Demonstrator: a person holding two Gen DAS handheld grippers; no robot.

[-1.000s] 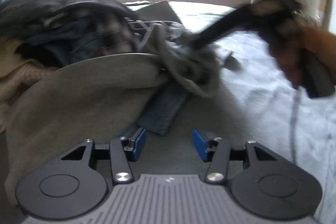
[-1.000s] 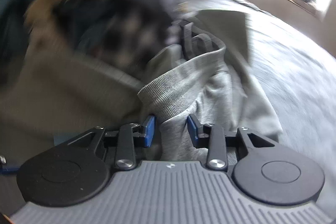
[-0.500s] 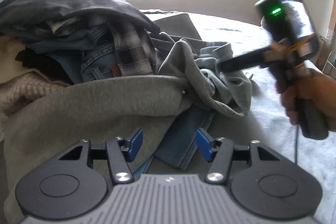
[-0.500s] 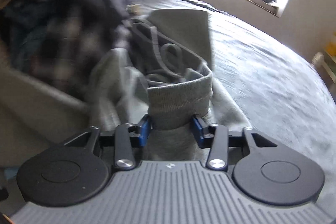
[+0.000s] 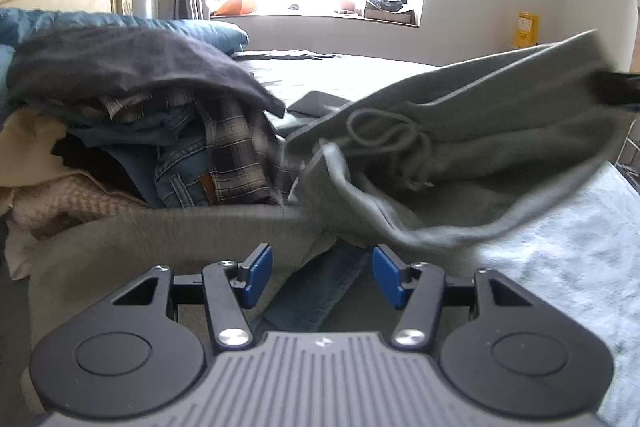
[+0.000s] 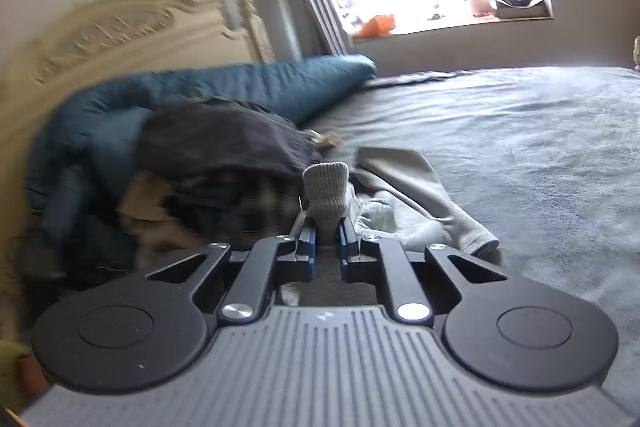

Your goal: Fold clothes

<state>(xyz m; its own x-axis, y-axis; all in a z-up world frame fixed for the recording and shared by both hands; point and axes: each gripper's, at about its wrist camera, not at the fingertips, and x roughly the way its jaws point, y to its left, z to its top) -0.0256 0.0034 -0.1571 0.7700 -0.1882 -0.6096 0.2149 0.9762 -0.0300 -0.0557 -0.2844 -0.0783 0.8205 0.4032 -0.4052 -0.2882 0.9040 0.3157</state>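
Grey ribbed cloth, the cuff (image 6: pixel 325 191) of the sweatpants (image 5: pixel 472 151), is pinched in the right gripper (image 6: pixel 327 241); its jaws are closing tight on it. The sweatpants are lifted and stretched to the right of the clothes pile (image 5: pixel 140 115), with the far leg left flat on the bed (image 6: pixel 520 155). The left gripper (image 5: pixel 322 275) is tilted down just before the pile, half open, with nothing held. Bare bed is seen right of the pile.
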